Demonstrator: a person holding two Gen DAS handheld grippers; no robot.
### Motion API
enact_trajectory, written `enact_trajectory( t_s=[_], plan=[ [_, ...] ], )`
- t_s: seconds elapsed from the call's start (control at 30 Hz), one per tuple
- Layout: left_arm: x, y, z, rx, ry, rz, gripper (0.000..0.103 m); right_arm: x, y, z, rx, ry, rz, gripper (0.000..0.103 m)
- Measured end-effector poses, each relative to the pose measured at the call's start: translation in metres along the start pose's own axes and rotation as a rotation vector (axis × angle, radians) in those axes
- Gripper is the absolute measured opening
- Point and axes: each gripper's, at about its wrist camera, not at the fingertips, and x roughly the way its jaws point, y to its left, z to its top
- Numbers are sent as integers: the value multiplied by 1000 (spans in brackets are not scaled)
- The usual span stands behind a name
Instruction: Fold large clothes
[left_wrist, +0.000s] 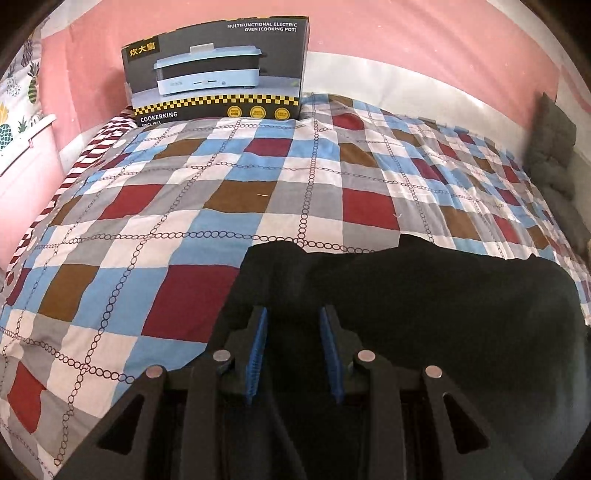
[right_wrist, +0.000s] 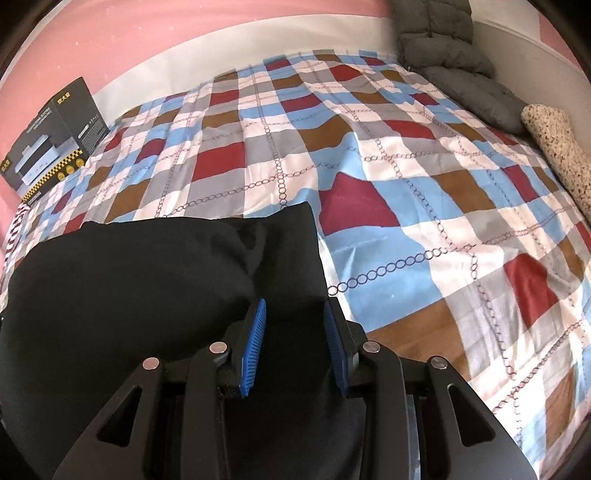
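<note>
A large black garment (left_wrist: 424, 291) lies on the checked bedspread (left_wrist: 184, 229) near the bed's front edge; it also shows in the right wrist view (right_wrist: 129, 280). My left gripper (left_wrist: 293, 314) is open, its blue pads (left_wrist: 258, 347) over the garment's left part, black cloth showing between the jaws. My right gripper (right_wrist: 294, 306) is open over the garment's right part, near its right edge, with cloth between its blue pads (right_wrist: 255, 339). I cannot tell whether either touches the cloth.
A cooking-pot box (left_wrist: 218, 74) stands at the far left of the bed, also in the right wrist view (right_wrist: 51, 147). A grey padded jacket (right_wrist: 454, 62) and a speckled pillow (right_wrist: 561, 147) lie at the far right. A pink wall (left_wrist: 369, 26) is behind.
</note>
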Motion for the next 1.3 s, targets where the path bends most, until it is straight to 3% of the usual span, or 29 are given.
enact_trajectory(
  t_s=[0.27, 0.47, 0.73, 0.9, 1.03, 1.3],
  plan=[
    [-64, -1, -12, 19, -42, -29, 31, -74, 15, -17, -84, -101, 23, 34],
    [-123, -13, -58, 26, -47, -110, 32, -124, 44, -63, -190, -114, 90, 35],
    [-172, -61, -120, 104, 0, -225, 34, -160, 93, -130, -362, -88, 175, 35],
    [-168, -97, -147, 197, 57, -274, 38, -153, 120, -165, -450, -19, 211, 35],
    [-152, -115, -161, 267, 86, -219, 45, -136, 127, -179, -502, 10, 166, 39],
    [-151, -117, -163, 271, 89, -218, 48, -135, 122, -179, -472, 27, 182, 41]
  ],
)
